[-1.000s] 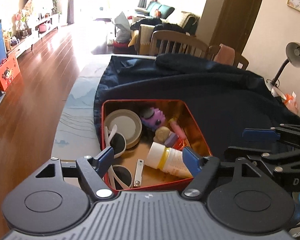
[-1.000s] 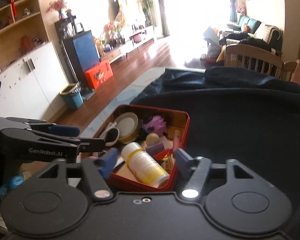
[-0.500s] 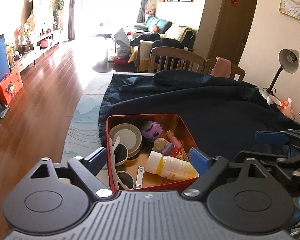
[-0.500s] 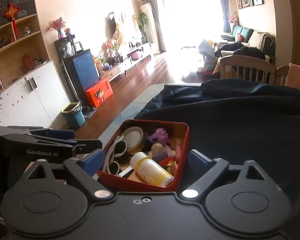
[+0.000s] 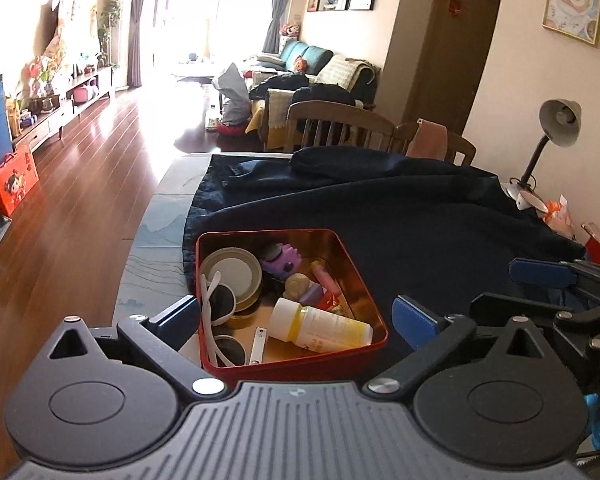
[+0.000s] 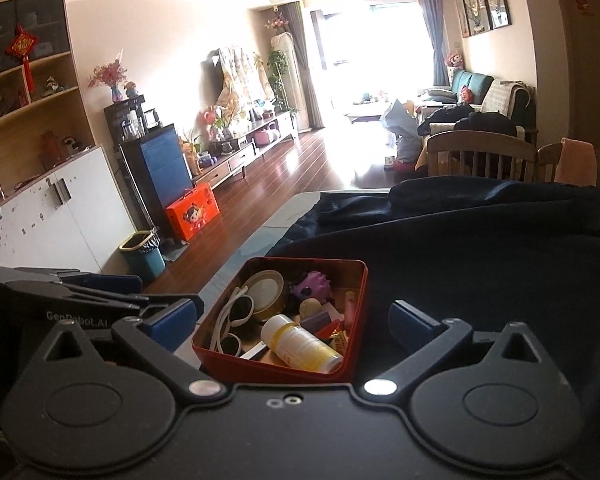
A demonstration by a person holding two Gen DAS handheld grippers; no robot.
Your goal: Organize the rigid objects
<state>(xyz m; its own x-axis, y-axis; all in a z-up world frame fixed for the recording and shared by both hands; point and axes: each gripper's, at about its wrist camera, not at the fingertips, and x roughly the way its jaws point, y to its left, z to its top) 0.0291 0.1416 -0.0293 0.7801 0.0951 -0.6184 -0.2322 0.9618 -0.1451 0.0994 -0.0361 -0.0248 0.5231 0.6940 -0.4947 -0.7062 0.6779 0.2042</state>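
Both tongs, left [image 5: 294, 318] and right [image 6: 292, 318], just opened wide, empty; tin [image 5: 374, 312] near edge hidden; small items in tin indistinct.

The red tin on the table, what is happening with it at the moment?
A person holds a gripper in each hand over the red tin, which sits on a dark cloth. Both the left gripper and the right gripper have just been opening, with nothing between the pads. The tin already holds a white bottle, white sunglasses, a round lid and a purple toy.
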